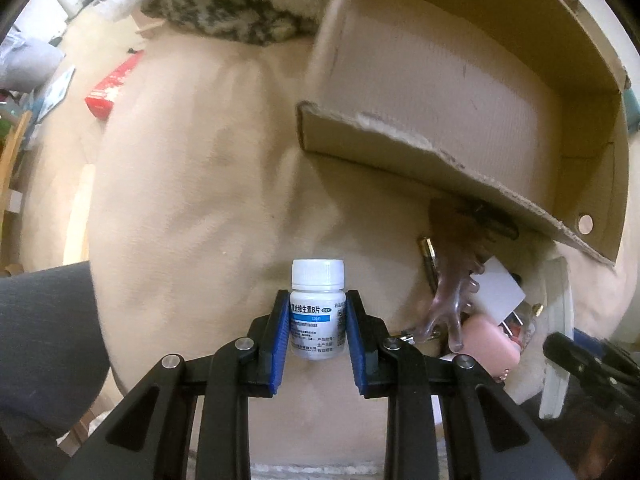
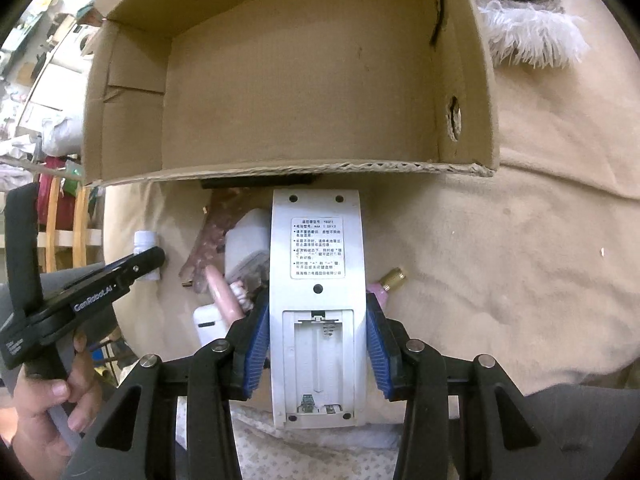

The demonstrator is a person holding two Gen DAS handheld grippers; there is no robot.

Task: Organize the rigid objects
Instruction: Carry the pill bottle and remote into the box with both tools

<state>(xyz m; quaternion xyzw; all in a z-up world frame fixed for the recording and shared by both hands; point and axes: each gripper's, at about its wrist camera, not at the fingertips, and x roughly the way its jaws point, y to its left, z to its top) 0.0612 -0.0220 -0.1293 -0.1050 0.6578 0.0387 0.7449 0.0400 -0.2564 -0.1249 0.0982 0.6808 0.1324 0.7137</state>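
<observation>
Left gripper (image 1: 316,320), bottom centre: blue pads clamp a white pill bottle (image 1: 317,308) upright, cap above the pads. Right gripper (image 2: 317,344), bottom centre: pads pinch a white remote (image 2: 318,300), battery bay open, facing up. Cardboard box (image 2: 296,80) fills the upper frame; clutter lies just below its torn edge.
</observation>
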